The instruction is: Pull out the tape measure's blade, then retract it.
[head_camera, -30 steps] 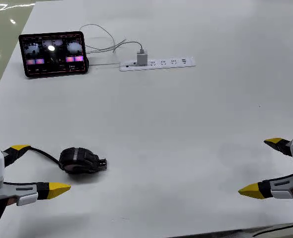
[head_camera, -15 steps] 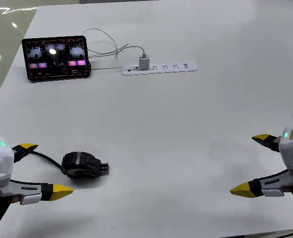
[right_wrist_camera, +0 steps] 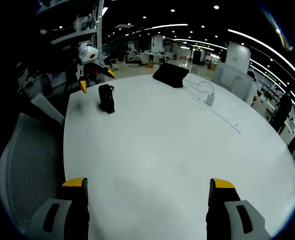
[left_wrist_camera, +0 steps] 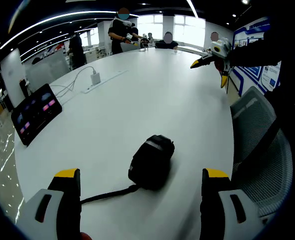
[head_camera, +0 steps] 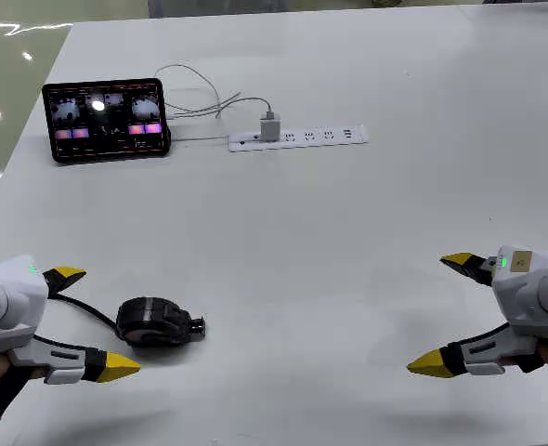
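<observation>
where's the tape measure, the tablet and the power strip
tape measure [head_camera: 153, 322], head view, middle of its black case
tablet [head_camera: 105, 119], head view, middle of its lit screen
power strip [head_camera: 311, 137], head view, white body by the sockets

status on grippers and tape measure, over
Left gripper open, tape measure on table just ahead of its jaws. Right gripper open, well apart. Tablet, power strip far back.
</observation>
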### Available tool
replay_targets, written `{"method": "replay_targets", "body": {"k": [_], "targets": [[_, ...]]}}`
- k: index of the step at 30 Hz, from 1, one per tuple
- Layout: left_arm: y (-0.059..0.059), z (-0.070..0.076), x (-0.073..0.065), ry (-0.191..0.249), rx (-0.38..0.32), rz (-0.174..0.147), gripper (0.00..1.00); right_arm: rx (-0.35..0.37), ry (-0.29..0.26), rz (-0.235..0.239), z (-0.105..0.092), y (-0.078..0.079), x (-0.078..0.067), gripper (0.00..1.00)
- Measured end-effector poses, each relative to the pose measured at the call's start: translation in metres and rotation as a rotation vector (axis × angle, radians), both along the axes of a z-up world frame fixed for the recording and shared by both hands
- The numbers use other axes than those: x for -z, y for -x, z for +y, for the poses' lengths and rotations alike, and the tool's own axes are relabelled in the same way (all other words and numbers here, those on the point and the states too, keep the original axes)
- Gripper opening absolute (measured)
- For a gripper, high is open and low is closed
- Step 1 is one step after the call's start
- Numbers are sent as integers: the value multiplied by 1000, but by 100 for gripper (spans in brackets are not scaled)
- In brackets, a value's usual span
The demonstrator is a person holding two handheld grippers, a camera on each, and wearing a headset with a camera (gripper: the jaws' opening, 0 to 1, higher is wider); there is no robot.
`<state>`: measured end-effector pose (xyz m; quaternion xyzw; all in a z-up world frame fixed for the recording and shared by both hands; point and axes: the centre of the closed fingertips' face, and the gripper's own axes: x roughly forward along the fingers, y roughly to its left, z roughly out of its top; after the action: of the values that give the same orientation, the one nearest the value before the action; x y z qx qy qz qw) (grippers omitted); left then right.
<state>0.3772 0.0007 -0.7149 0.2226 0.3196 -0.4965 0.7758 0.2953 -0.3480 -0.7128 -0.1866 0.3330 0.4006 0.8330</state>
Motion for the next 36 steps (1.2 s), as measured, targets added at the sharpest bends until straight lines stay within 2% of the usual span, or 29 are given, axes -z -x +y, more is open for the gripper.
{"method": "replay_targets", "body": {"k": [6,9,10,12,13,15,16,18,23,27,29,31,36], "targets": [[2,-10,0,-34,80,7,97,-32,-2,7,16,-7,1,99],[4,-13,1,-53,114,7,93,-56,-7,-9,25,-12,-1,99],[4,-14,1,-54,119,12,93,-56,-7,-11,27,-13,-1,99],[3,-16,1,-55,133,1,96,-67,-13,-10,34,-16,-2,99],[4,-17,2,-59,140,10,95,-71,-16,-12,37,-17,-3,99],[3,-17,4,-79,159,1,95,-117,-25,-24,46,-18,-4,99],[4,-17,4,-87,175,5,94,-143,-12,-37,50,-20,-4,99],[3,-19,4,-91,192,0,94,-156,-15,-41,55,-23,-3,99],[3,-21,5,-111,228,11,90,-176,-29,-46,72,-31,-3,99],[2,-22,6,-134,270,8,86,-196,-37,-52,87,-38,2,99],[2,-21,7,-162,320,-9,83,-210,-52,-71,97,-40,4,99],[2,-22,12,-183,345,-11,81,-217,-45,-65,103,-42,11,99],[1,-26,17,-202,370,7,76,-243,-40,-58,117,-43,20,99]]}}
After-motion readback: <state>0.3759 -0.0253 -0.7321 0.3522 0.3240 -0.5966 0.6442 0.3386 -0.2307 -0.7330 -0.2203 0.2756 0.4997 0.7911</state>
